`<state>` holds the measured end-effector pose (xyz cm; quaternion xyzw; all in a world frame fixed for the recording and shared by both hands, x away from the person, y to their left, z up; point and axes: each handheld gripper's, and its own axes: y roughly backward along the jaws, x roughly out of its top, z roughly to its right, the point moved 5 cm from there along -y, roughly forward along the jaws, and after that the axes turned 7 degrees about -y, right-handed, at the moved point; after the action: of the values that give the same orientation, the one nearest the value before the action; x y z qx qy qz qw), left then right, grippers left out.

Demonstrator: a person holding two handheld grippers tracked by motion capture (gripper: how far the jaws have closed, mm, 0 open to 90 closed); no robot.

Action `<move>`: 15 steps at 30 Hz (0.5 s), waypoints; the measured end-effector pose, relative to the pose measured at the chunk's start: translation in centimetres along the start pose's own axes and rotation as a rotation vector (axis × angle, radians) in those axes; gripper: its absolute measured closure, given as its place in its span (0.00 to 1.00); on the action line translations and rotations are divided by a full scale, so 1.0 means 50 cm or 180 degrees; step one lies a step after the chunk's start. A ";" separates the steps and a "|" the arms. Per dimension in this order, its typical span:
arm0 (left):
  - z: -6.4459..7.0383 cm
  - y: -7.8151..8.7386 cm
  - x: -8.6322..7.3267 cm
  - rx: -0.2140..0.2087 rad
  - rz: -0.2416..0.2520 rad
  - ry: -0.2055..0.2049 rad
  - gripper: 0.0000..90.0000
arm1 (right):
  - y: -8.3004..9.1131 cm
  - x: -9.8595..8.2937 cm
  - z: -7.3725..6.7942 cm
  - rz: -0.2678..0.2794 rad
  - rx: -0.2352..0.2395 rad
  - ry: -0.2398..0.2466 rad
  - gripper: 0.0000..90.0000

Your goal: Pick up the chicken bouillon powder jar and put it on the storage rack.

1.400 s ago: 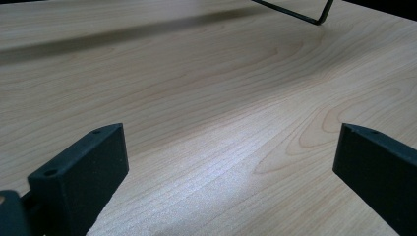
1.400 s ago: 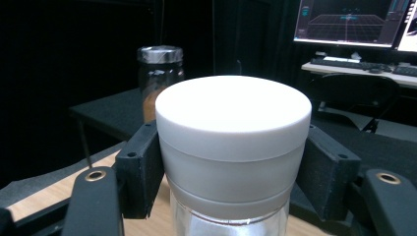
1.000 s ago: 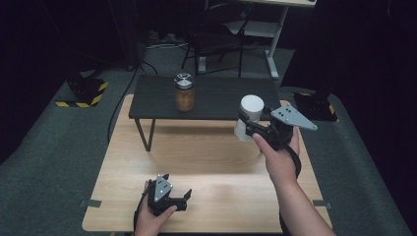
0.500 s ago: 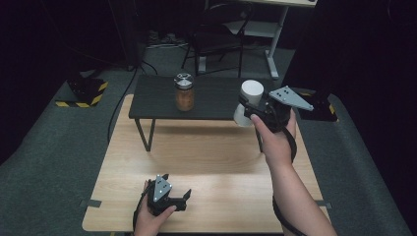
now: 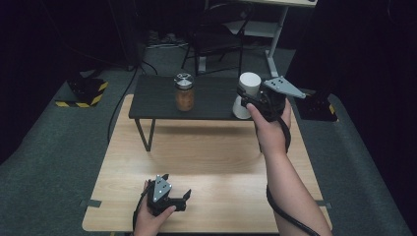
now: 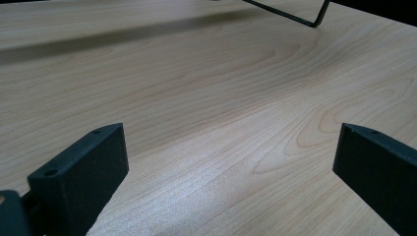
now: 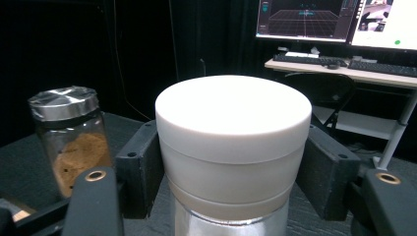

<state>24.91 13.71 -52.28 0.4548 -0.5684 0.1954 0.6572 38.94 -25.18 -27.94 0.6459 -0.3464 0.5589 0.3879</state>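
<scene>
- In the right gripper view the white-lidded cylindrical container with a shiny metal lower body [image 7: 233,147] is cut off at the bottom edge, so its base cannot be seen; what it holds is hidden by the opaque white cap.
- The right gripper [image 5: 251,101] has its two black jaws pressed against either side of that white cap, holding the container at the right end of the low black rectangular shelf on thin metal legs [image 5: 157,101]. In the high view the container [image 5: 246,93] leans a little and I cannot tell whether its base touches the shelf.
- A clear glass jar with a silver screw lid [image 5: 184,92] stands upright on the same shelf, well apart to the left; it is partly filled with a brown, crumbly-looking content [image 7: 78,157] whose kind is hard to make out.
- The left gripper [image 5: 173,195] rests low near the front edge of the light wooden table [image 5: 211,162], jaws spread wide with nothing between them, just bare wood [image 6: 221,123].
- Open tabletop lies between the shelf legs and the left gripper; the shelf's right edge is close beside the held container.
</scene>
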 end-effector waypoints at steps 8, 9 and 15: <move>-0.002 0.001 -0.001 -0.0010 0.0005 0.0007 0.00 | -0.031 0.000 0.001 -0.0034 -0.0053 -0.0005 0.37; -0.002 0.001 -0.001 -0.0010 0.0006 0.0012 0.00 | -0.031 0.000 0.001 -0.0034 -0.0053 -0.0005 0.37; -0.004 0.001 -0.001 -0.0019 0.0011 0.0034 0.00 | -0.050 0.002 0.002 -0.0034 -0.0105 -0.0034 0.37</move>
<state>24.96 13.89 -52.32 0.4508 -0.5663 0.1973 0.6612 41.18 -24.12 -28.12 0.6442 -0.3542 0.5476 0.3996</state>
